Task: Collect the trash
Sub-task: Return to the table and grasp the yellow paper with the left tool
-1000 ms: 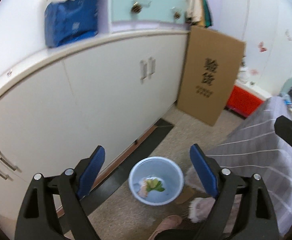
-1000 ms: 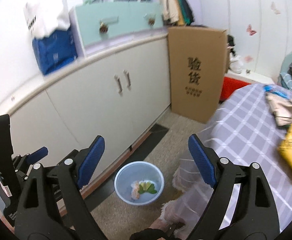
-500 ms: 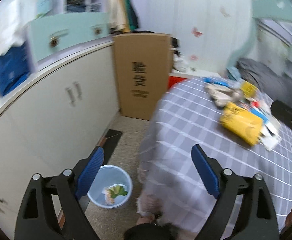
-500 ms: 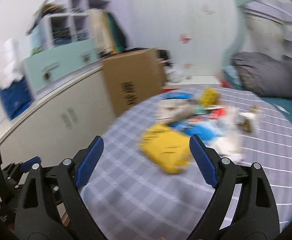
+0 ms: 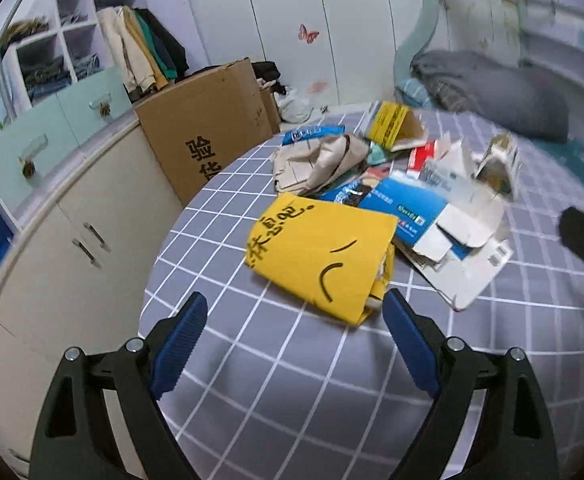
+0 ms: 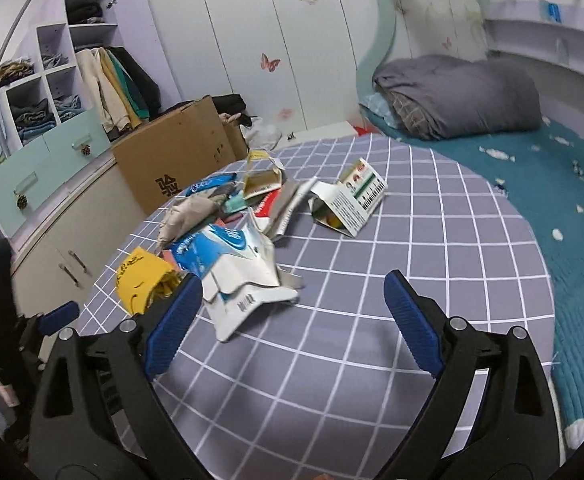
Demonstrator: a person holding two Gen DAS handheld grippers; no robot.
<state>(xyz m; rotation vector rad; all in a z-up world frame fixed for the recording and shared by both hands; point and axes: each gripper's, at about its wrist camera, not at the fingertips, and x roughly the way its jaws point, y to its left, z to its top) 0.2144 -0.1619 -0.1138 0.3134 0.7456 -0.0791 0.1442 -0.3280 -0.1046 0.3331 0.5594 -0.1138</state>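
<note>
Left gripper [image 5: 294, 316] hangs above the table [image 5: 292, 392], jaws spread wide, nothing between the blue pads [image 5: 179, 344]. Right gripper [image 6: 292, 300] likewise over the table, jaws wide apart, empty. Table carries a grey cloth with a white grid. Directly ahead of the left gripper, just past its fingertips, lies a folded yellow bag [image 5: 324, 256] with black handwriting and curved strokes; its near corner sits close beside the gripper's right pad, contact not visible. In the right wrist view the same yellow bag [image 6: 141, 280] lies left of that gripper's left finger. Touching the yellow bag on its far right side is a flattened blue-and-white carton [image 5: 432, 220], torn open, flaps white, resting on another white sheet with a barcode. From the right wrist view this carton [image 6: 235, 268] sits just ahead of the left pad. Behind it is a crumpled beige paper bag [image 5: 320, 160], a yellow-printed cardboard piece [image 5: 392, 124] standing tilted, a blue wrapper [image 5: 308, 134] and red-and-white scraps, all heaped together and overlapping. Set a little apart toward the right of the heap, a small opened box [image 6: 350, 202] with barcode and printed panel lies on its side. Beyond the table: a brown cardboard box [image 5: 207, 132] against white cabinets [image 5: 71, 240], hanging clothes [image 5: 139, 48], and a grey folded quilt [image 6: 456, 94] on a teal bed.
</note>
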